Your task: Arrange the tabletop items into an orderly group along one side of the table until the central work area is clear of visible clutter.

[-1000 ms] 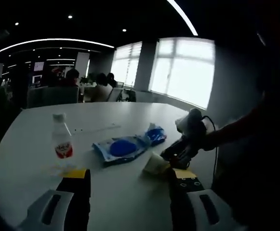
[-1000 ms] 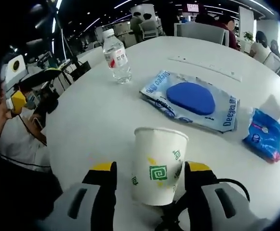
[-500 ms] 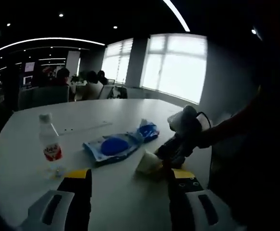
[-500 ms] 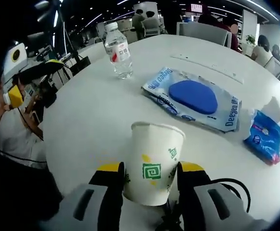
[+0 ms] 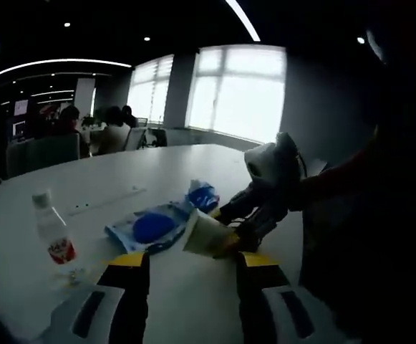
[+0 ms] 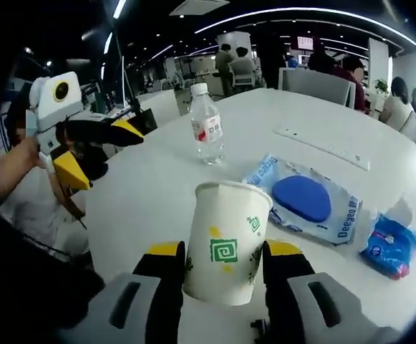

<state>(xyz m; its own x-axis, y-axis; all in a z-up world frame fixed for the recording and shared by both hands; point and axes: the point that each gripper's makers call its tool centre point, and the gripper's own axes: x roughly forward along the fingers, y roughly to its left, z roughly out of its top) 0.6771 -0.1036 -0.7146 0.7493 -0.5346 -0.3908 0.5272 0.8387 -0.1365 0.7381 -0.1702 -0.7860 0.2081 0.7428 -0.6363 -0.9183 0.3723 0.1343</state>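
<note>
Paper cup [image 6: 223,240] base hidden, pinched in right tool [image 6: 223,261]; left tool [image 5: 186,269] spread.

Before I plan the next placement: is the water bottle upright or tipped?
Upright: the water bottle stands on the table, cap up.

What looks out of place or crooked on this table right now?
Nothing is spilled or damaged. The paper cup sits clamped in the right hand-held gripper; in the left gripper view it leans, raised off the table. The water bottle stands upright; the wipes pack and blue tissue packet lie flat.
</note>
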